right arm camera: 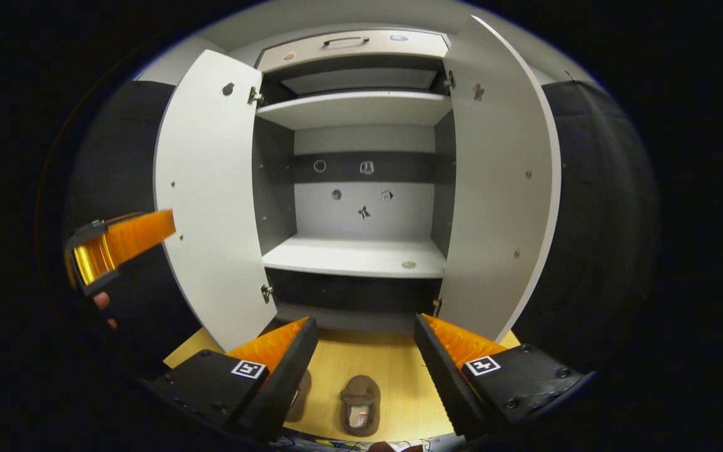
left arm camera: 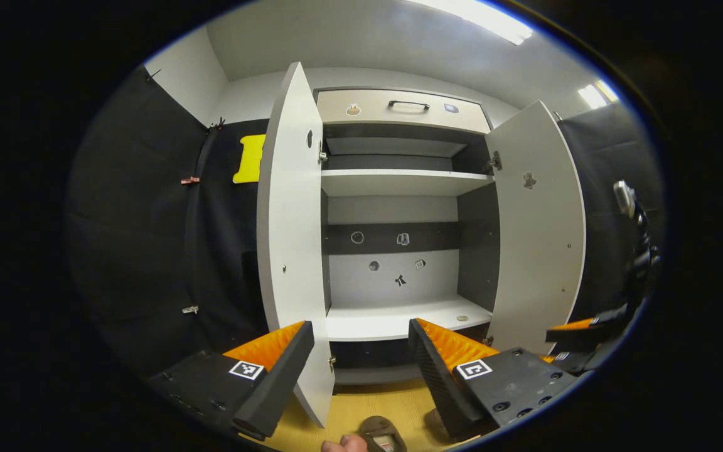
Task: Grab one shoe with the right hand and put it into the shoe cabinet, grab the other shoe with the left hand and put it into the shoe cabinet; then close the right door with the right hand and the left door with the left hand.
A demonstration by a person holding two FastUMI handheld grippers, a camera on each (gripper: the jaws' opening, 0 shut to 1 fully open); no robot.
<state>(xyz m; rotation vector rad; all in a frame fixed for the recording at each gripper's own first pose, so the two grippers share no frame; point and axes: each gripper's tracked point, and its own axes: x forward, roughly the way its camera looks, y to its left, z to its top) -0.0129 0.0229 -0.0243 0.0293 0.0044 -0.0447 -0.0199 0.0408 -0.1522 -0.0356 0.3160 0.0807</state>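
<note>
Shoe cabinet doors wide (shelves bare), 2 shoes on floor

The left gripper is held level, its two fingers spread wide with nothing between them. Off to its right the right gripper shows at the edge of the left gripper view, side-on and at much the same height.

The right gripper likewise stands wide open and empty-jawed. To its left, and a little higher, the left gripper shows in the right gripper view — fingertips of the hand that holds it show just beneath it.
</note>
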